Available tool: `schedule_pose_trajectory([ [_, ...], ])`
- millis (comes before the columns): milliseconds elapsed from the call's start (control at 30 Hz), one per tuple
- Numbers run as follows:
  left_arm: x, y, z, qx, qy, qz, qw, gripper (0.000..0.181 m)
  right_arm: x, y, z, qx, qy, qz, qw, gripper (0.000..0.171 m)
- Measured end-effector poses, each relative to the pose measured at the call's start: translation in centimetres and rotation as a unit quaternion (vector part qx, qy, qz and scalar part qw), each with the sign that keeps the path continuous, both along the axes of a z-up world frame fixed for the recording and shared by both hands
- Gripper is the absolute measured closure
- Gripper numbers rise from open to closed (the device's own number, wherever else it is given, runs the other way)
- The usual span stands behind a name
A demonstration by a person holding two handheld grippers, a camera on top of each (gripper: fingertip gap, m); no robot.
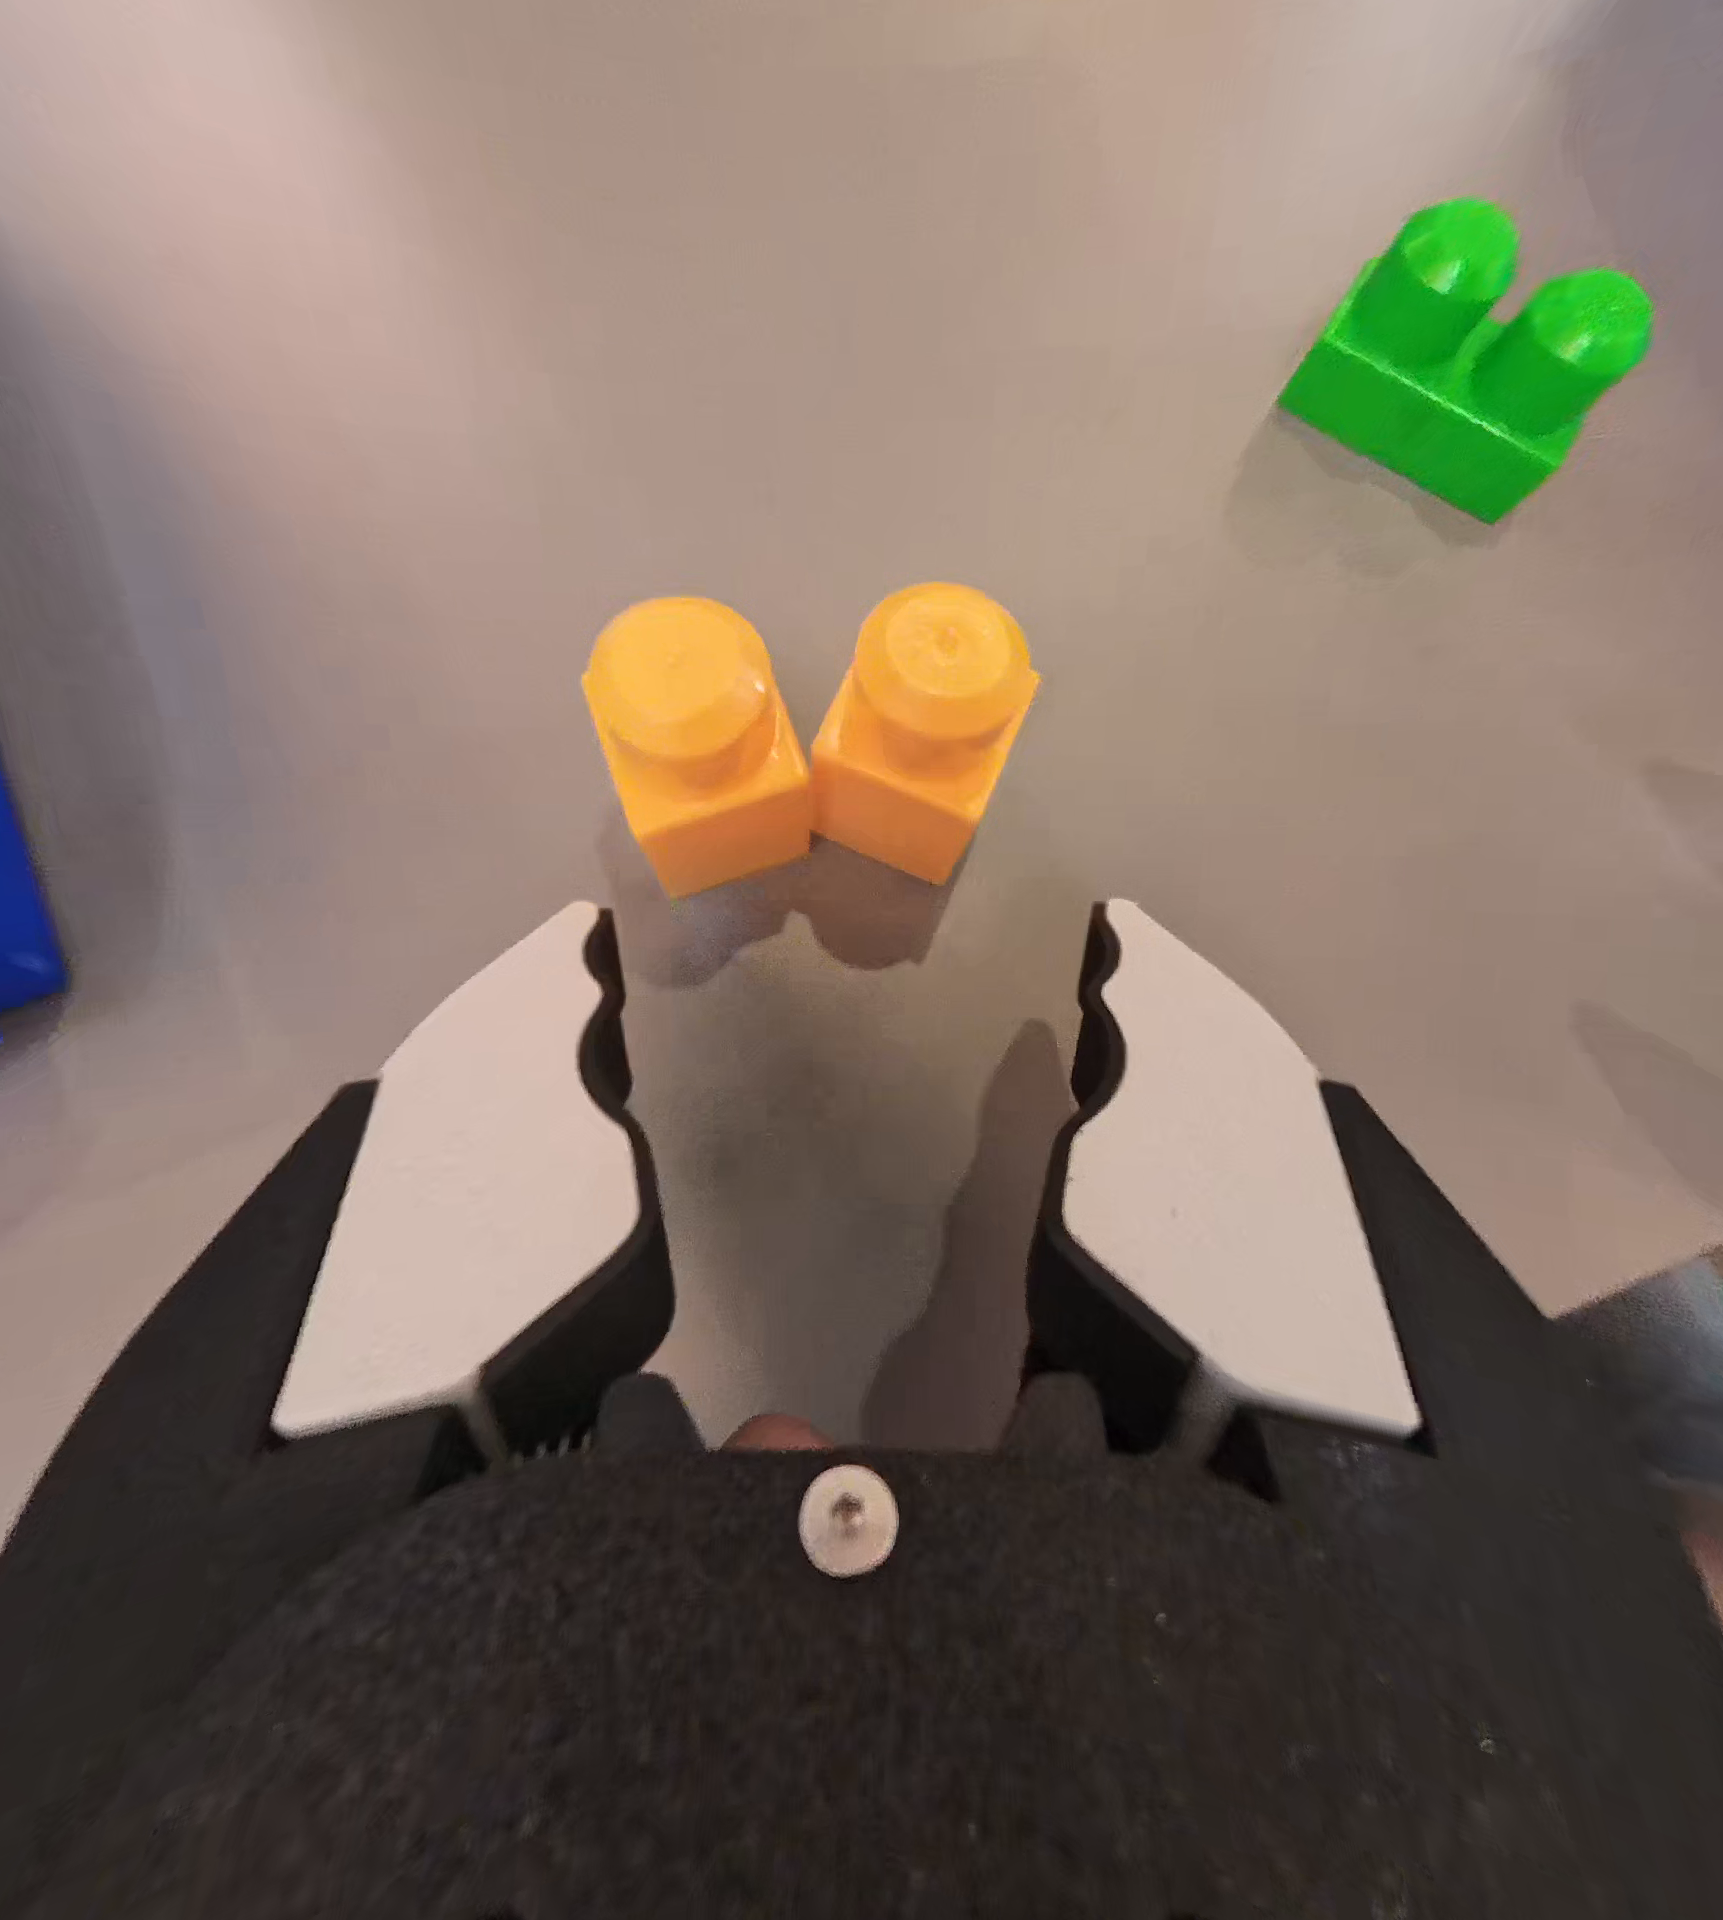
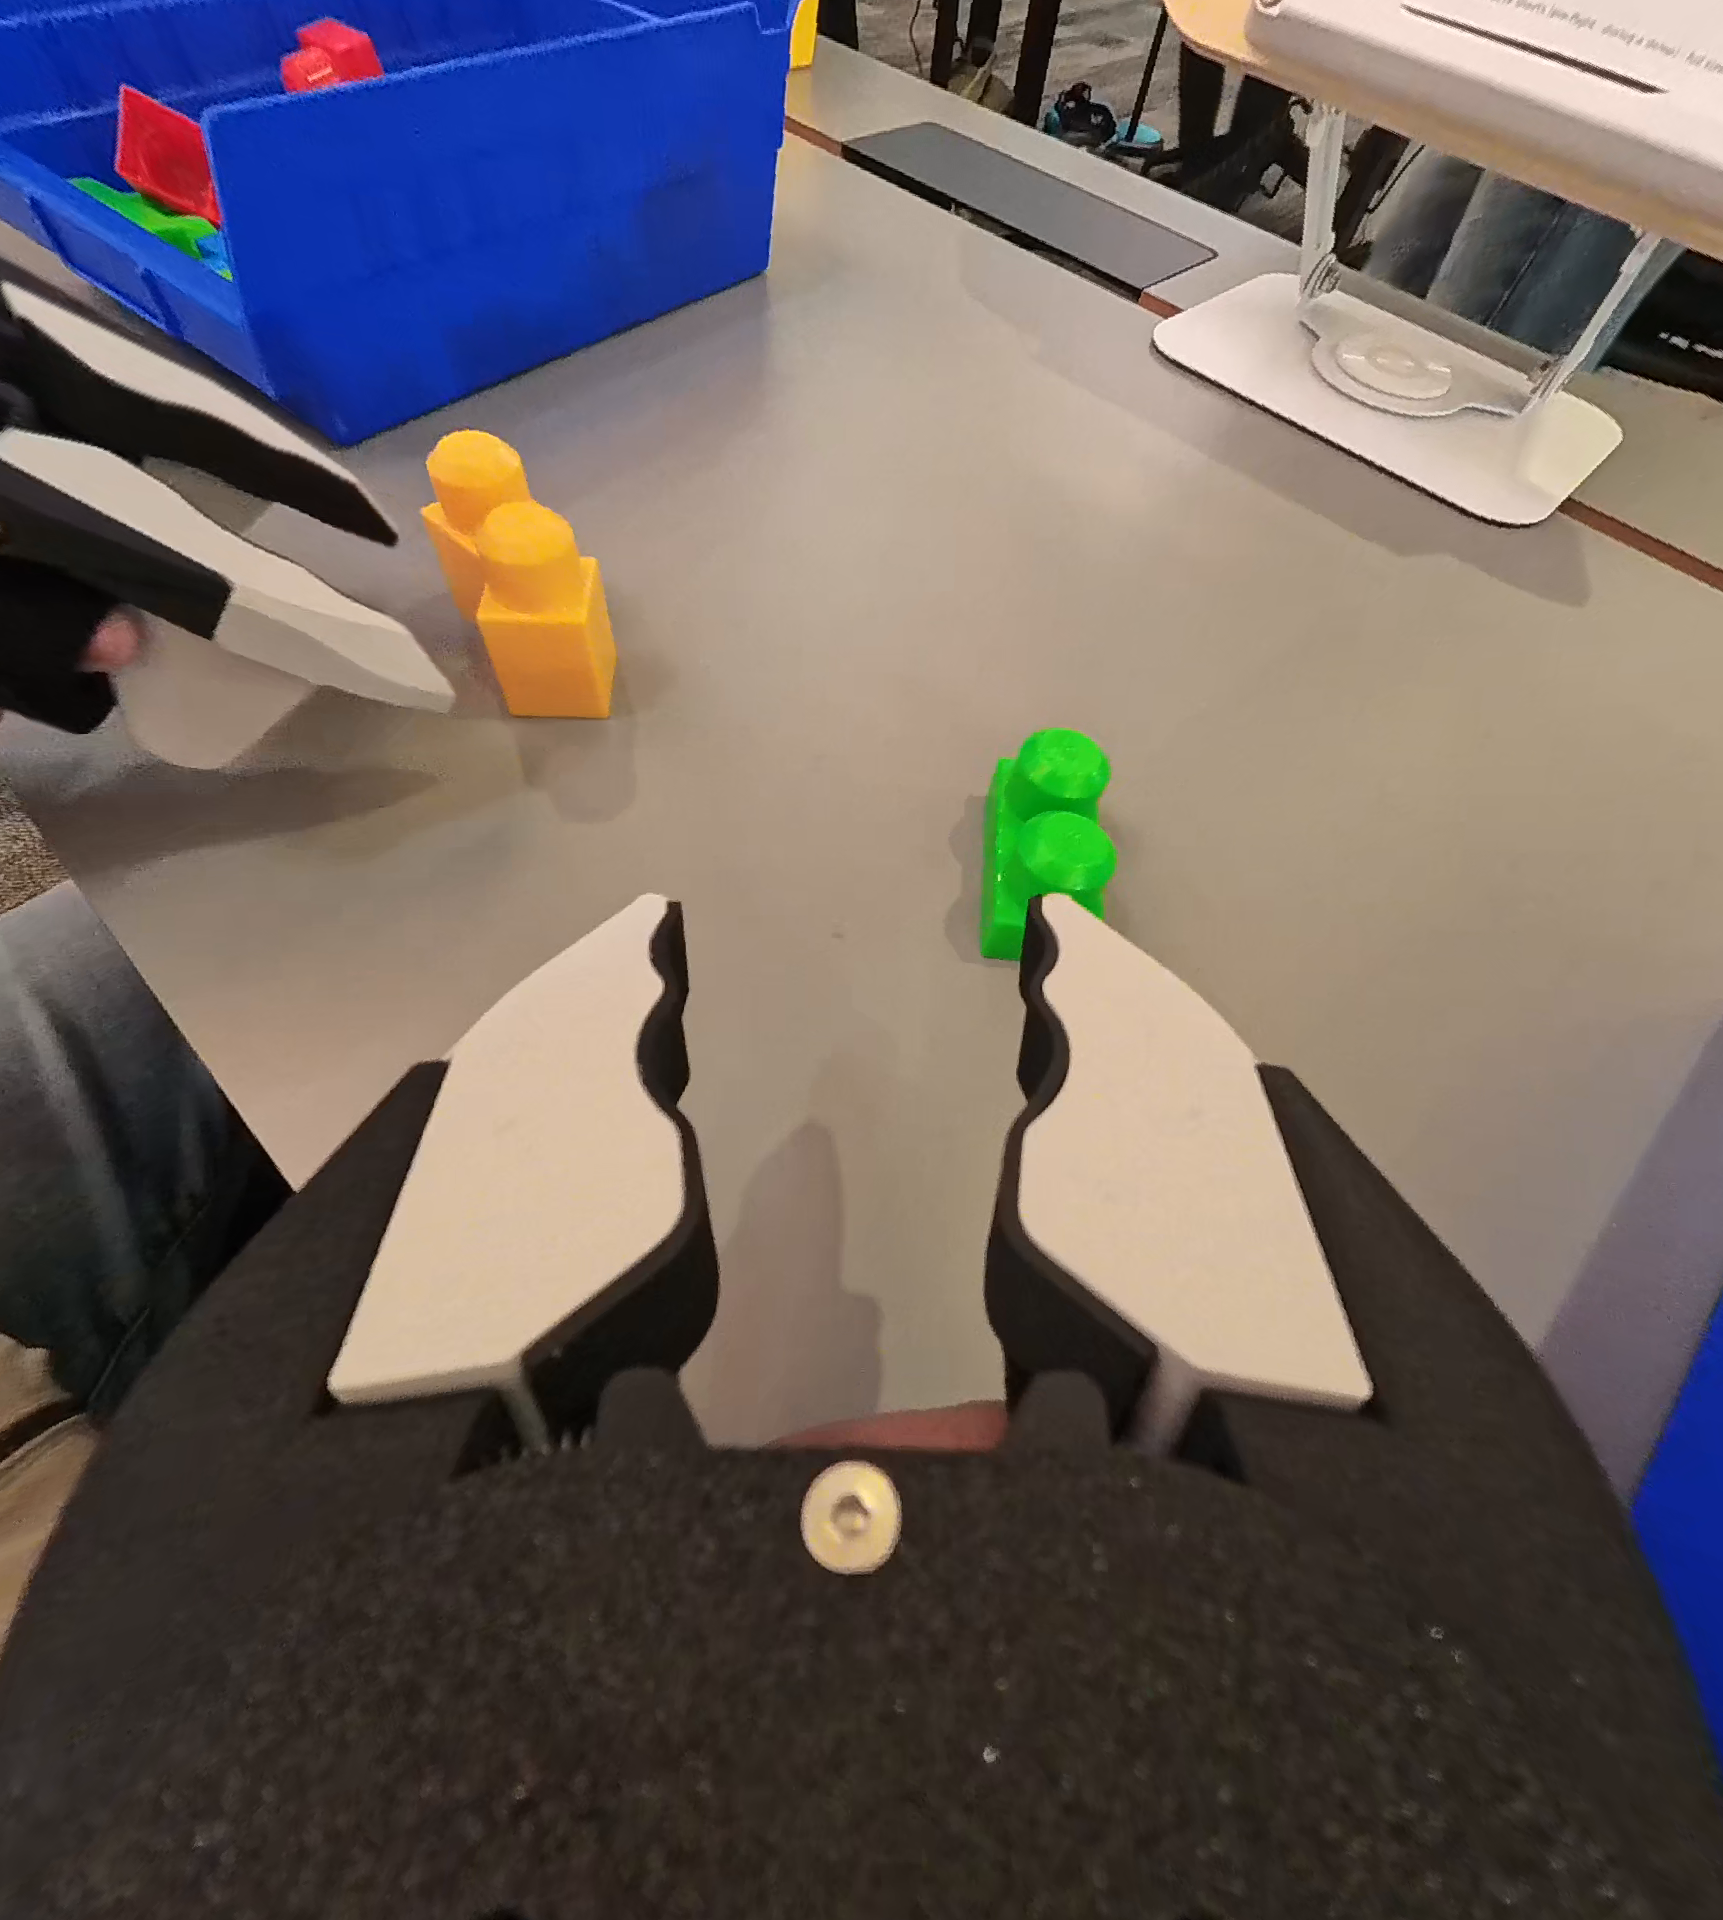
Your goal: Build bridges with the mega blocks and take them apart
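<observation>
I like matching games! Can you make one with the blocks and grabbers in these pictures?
Things:
1. green block
2. two orange blocks
3. blue bin
4. left gripper

Descriptions:
A. holds red and green pieces
B. open and empty, pointing at the orange pair
C. standing side by side
D. two studs, alone near the right gripper

Pairs: 1-D, 2-C, 3-A, 4-B

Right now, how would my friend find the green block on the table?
Start at the big blue bin on the grey table. Nearer stand two orange blocks. The green block sits alone right of them: green, low, with two studs.
</observation>
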State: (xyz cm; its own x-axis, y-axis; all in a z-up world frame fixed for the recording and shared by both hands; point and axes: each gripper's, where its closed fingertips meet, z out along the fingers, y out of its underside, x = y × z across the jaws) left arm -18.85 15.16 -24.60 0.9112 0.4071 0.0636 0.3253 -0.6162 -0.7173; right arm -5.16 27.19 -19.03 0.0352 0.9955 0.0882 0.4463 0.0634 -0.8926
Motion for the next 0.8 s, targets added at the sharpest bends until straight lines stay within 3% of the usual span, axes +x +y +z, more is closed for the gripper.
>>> schedule_pose_trajectory([
  [233,-0.4,0.4,-0.2,0.007,-0.002,-0.031,0.999,0.101,-0.1,-0.2,-0.2,0.001,-0.004,0.002,1.000,0.110],
  [333,-2.2,-0.4,-0.1,-0.003,0.008,-0.008,1.000,0.123,-0.1,-0.2,-0.2,0.002,-0.006,0.003,1.000,0.111],
  [433,-3.4,-2.0,0.8,0.008,0.027,0.024,0.999,0.164,-0.1,-0.2,-0.2,0.004,-0.006,0.003,1.000,0.112],
  [500,-4.4,-2.7,0.7,0.010,0.037,0.052,0.998,0.181,-0.1,-0.2,-0.2,0.002,-0.005,0.003,1.000,0.113],
  [633,-4.3,-1.9,-0.3,0.008,-0.003,0.044,0.999,0.181,-0.2,-0.3,-0.3,0.002,-0.007,0.005,1.000,0.113],
  [800,-5.1,-0.6,-0.8,-0.018,0.014,0.038,0.999,0.181,-0.2,-0.4,-0.2,0.003,-0.006,0.006,1.000,0.114],
])
